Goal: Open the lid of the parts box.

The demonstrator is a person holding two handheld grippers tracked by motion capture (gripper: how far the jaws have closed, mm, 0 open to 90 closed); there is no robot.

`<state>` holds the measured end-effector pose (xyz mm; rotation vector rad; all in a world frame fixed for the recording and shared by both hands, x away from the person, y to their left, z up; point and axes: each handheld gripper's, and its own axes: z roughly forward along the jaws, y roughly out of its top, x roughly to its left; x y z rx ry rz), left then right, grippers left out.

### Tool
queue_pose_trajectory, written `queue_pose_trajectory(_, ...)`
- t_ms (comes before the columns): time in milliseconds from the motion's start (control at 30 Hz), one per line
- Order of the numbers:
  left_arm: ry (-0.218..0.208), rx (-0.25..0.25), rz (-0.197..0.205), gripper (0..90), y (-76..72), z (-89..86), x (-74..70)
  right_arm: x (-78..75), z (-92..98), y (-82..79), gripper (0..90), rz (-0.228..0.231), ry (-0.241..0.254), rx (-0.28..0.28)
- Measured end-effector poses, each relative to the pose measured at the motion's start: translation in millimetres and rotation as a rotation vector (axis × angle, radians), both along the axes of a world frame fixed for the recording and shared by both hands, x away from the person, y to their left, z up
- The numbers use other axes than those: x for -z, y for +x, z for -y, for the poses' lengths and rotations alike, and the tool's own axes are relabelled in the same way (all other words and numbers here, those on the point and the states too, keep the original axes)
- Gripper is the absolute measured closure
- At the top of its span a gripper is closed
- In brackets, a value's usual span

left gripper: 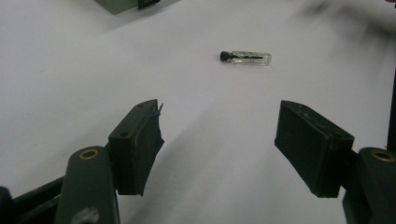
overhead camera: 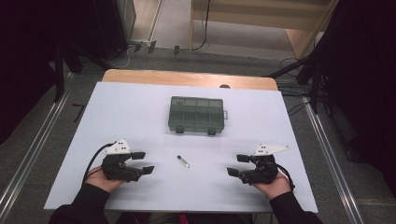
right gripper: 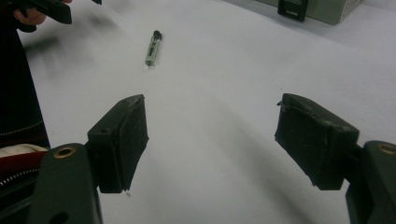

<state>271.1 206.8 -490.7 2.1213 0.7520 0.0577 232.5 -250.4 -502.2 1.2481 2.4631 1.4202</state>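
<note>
A small clear vial (overhead camera: 183, 161) with a black cap lies on the white table between my two grippers. It lies ahead of the left jaws (left gripper: 246, 58) and ahead-left of the right jaws (right gripper: 152, 47). A smoky green compartment box (overhead camera: 197, 115) sits shut behind it at the table's middle. My left gripper (overhead camera: 143, 163) rests near the front left, open with nothing between its jaws (left gripper: 219, 144). My right gripper (overhead camera: 237, 164) rests near the front right, also open and empty (right gripper: 210, 140).
The white table top (overhead camera: 140, 112) lies over a wooden table whose far edge (overhead camera: 187, 77) shows. Metal rails run along the floor on both sides. Cables and dark stands lie beyond the far edge. The box's black latch (right gripper: 292, 8) shows at the top of the right gripper view.
</note>
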Motion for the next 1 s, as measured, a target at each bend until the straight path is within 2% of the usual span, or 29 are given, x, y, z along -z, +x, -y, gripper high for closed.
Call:
queue_pose_trajectory(167,0.001,0.006,0.000,30.8,-0.6,0.7,-0.1,0.1,0.2,-0.3,25.7,-0.002,0.000,0.001)
queue_pose_trajectory(267,0.003,0.008,0.002,30.8,-0.9,1.3,0.3,-0.6,-1.8,1.9,24.9,-0.005,-0.024,0.021)
queue_pose_trajectory(433,0.004,0.009,0.000,30.8,-0.5,1.5,0.7,-5.1,-2.6,5.3,24.9,0.004,-0.014,0.029)
queue_pose_trajectory(533,-0.004,0.006,-0.021,30.8,0.4,1.2,0.7,-7.9,-3.8,7.3,25.5,0.012,-0.026,0.026)
queue_pose_trajectory(633,-0.008,0.005,-0.016,30.8,0.6,0.5,0.4,-8.8,-5.2,13.0,26.9,-0.012,-0.039,0.036)
queue_pose_trajectory(700,-0.009,0.004,-0.015,30.9,1.0,-0.4,-0.1,-10.3,-6.3,16.1,27.0,-0.011,-0.045,0.038)
queue_pose_trajectory(767,-0.009,0.003,-0.016,30.8,0.9,-0.5,0.1,-12.1,-6.1,20.4,27.4,-0.003,-0.030,0.041)
queue_pose_trajectory(1000,-0.006,0.004,-0.015,30.8,0.7,-0.1,0.4,-18.3,-6.0,27.1,27.4,0.004,-0.031,0.054)
